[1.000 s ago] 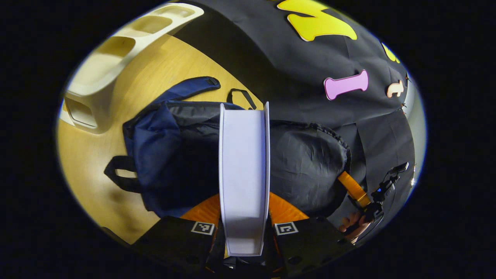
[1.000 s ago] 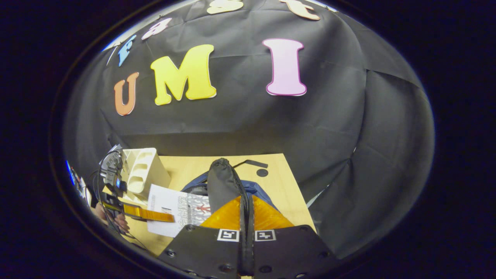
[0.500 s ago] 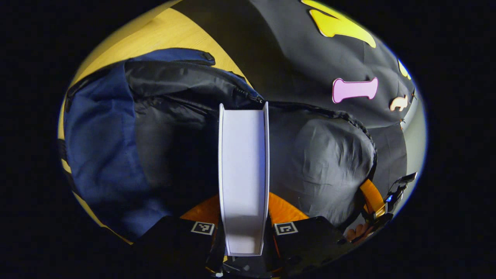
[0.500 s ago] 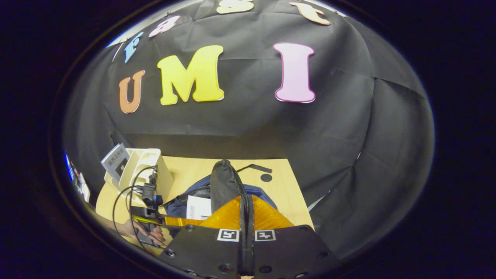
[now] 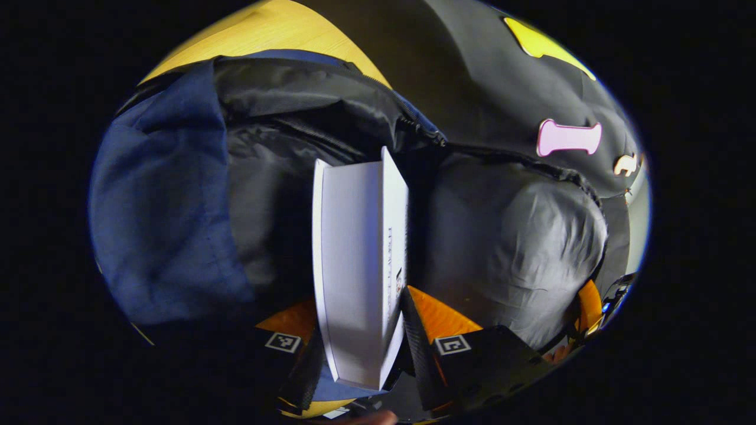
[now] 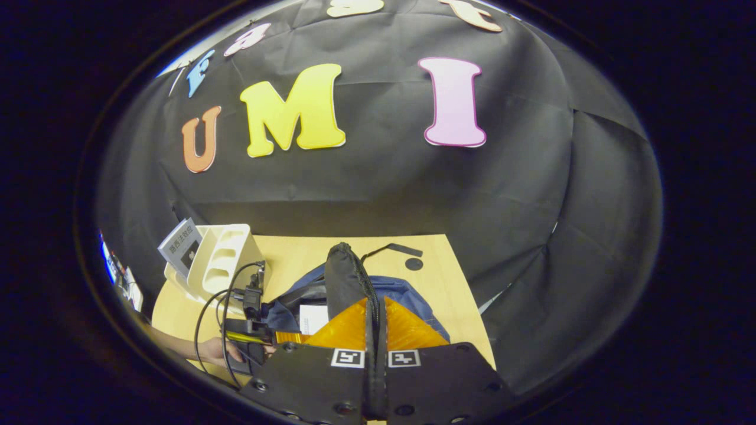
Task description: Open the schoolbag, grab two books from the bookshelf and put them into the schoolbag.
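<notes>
Left gripper (image 5: 360, 345) fingers spread, I see the book (image 5: 360, 265) loose between them, down in the open bag (image 5: 177, 195). Right gripper (image 6: 375, 330) pinches the bag's flap (image 6: 345, 277), holding it up.

— Where's the white book (image 5: 360, 265)?
— Standing on edge in the mouth of the navy schoolbag (image 5: 159, 200), slightly tilted, dark lining either side.
— The other one?
— A second book (image 6: 180, 245) leans against the cream bookshelf (image 6: 221, 262), near the bag on the table.
</notes>
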The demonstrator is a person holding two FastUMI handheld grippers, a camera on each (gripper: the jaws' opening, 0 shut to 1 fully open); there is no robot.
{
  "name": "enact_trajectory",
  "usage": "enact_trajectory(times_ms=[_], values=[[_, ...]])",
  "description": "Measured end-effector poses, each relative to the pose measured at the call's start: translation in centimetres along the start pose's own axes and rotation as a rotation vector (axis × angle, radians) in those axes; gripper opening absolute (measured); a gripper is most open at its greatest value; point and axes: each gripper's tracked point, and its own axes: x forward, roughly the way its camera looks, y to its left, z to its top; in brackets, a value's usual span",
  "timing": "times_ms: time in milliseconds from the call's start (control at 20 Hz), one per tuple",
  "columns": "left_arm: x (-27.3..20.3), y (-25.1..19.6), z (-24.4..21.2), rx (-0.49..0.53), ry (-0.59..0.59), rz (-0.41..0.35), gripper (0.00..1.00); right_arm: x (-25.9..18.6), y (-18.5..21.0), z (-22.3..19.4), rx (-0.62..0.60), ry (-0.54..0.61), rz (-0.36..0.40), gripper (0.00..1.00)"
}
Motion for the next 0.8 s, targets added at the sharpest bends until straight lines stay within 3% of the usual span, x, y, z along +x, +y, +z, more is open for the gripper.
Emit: enact_trajectory(times_ms=[50, 100, 150, 200, 300, 350, 450, 800], values=[[0.0, 0.7, 0.1, -0.007, 0.010, 0.041, 0.71, 0.1, 0.2, -0.1, 0.000, 0.001, 0.002, 0.00], [0.0, 1.2, -0.2, -0.016, 0.023, 0.073, 0.77, 0.1, 0.3, -0.1, -0.002, 0.000, 0.005, 0.00], [-0.4, 1.5, -0.3, -0.036, 0.039, 0.089, 0.92, 0.2, 0.4, -0.2, -0.004, 0.000, 0.007, 0.00], [-0.6, 1.8, -0.5, -0.039, 0.051, 0.123, 0.82, 0.2, 0.6, -0.2, -0.007, -0.001, 0.008, 0.00], [-1.6, 1.9, -0.7, -0.017, 0.067, 0.198, 0.81, 0.3, 1.0, -0.2, -0.016, 0.000, 0.014, 0.00], [-2.5, 1.8, -0.8, 0.006, 0.071, 0.238, 0.83, 0.4, 1.1, -0.2, -0.019, -0.002, 0.016, 0.00], [-4.8, 1.2, -0.6, 0.077, 0.076, 0.305, 1.00, 0.4, 1.4, -0.3, -0.028, -0.005, 0.018, 0.00], [-14.5, -1.9, 2.2, 0.359, 0.004, 0.501, 0.96, 0.5, 2.5, -0.6, -0.038, -0.016, 0.025, 0.00]])
